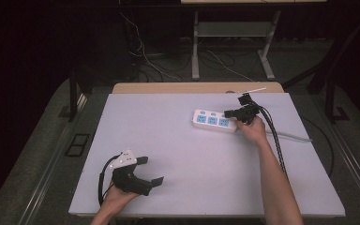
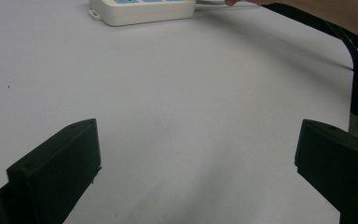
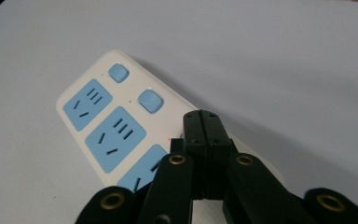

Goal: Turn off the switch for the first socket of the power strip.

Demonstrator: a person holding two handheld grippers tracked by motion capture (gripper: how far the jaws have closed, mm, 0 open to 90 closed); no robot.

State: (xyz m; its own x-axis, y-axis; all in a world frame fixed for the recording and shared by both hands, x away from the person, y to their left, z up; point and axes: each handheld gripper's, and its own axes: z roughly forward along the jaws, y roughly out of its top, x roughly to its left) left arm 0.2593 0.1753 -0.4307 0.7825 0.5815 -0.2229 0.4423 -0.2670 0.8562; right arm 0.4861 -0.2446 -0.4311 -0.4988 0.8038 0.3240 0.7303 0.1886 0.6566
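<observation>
Power strip (image 1: 213, 121) lies far right on the table (image 1: 178, 140) — left hand-held gripper (image 1: 152, 171) near-left.

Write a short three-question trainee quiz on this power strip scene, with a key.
1. True or false: the right gripper has its jaws shut over the power strip.
2. How many blue socket faces show on the power strip in the high view?
3. The left gripper is: A) open above the bare table, B) shut on the cable, C) resting on the strip.

Key: 1 true; 2 three; 3 A.
</observation>
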